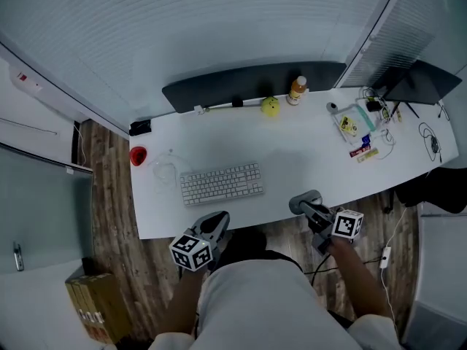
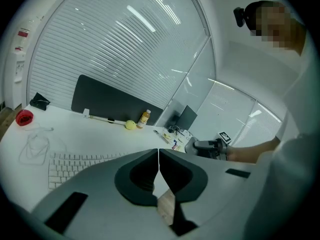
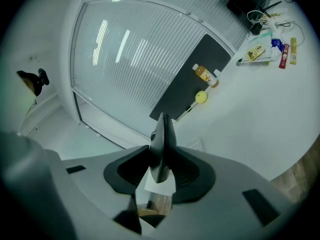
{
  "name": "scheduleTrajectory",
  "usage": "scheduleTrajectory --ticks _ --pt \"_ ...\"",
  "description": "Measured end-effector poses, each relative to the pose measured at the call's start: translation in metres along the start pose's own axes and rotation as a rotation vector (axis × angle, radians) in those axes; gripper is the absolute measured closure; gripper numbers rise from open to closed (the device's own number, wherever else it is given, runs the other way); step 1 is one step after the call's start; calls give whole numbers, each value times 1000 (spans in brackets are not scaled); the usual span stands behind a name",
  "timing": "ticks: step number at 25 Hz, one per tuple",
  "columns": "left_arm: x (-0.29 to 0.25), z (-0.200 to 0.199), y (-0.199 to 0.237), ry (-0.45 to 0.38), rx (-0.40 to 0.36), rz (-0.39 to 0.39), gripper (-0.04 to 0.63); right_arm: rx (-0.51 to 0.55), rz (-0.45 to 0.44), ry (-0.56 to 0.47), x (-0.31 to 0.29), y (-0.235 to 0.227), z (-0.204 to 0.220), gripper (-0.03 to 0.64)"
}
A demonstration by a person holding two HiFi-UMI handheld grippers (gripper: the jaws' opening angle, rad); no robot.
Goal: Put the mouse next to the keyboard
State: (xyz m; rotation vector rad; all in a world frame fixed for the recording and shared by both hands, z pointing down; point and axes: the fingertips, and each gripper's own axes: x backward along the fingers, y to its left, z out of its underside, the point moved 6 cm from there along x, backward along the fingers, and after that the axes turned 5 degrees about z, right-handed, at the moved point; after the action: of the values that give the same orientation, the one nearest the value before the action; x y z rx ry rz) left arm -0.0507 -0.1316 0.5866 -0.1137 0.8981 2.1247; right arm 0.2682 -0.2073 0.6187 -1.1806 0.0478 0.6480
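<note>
The white keyboard (image 1: 221, 183) lies on the white desk (image 1: 292, 159), towards its near left; the left gripper view has the keyboard (image 2: 70, 166) low on the left. My right gripper (image 1: 306, 207) is shut on the dark grey mouse (image 1: 304, 200), which hangs over the desk's near edge, to the right of the keyboard. In the right gripper view the mouse (image 3: 162, 141) stands edge-on between the pads, above my right gripper (image 3: 161, 160). My left gripper (image 1: 214, 225) hovers off the desk's front edge below the keyboard. The left gripper (image 2: 158, 158) is shut, its pads touching with nothing between them.
Along the back of the desk run a dark panel (image 1: 248, 84), a yellow ball (image 1: 271, 106) and an orange bottle (image 1: 297, 90). A red cup (image 1: 138, 155) sits at the far left. Small clutter and cables (image 1: 361, 126) crowd the right end. A cardboard box (image 1: 95, 308) stands on the floor.
</note>
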Motion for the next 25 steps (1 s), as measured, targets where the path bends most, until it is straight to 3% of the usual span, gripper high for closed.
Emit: scheduleTrajectory --ticks 9,25 --pt "-40 -9 35 78 -3 50 574 -1 120 149 -57 -52 -3 469" --pt "-92 2 63 179 85 148 574 59 337 392 -139 -123 2 468"
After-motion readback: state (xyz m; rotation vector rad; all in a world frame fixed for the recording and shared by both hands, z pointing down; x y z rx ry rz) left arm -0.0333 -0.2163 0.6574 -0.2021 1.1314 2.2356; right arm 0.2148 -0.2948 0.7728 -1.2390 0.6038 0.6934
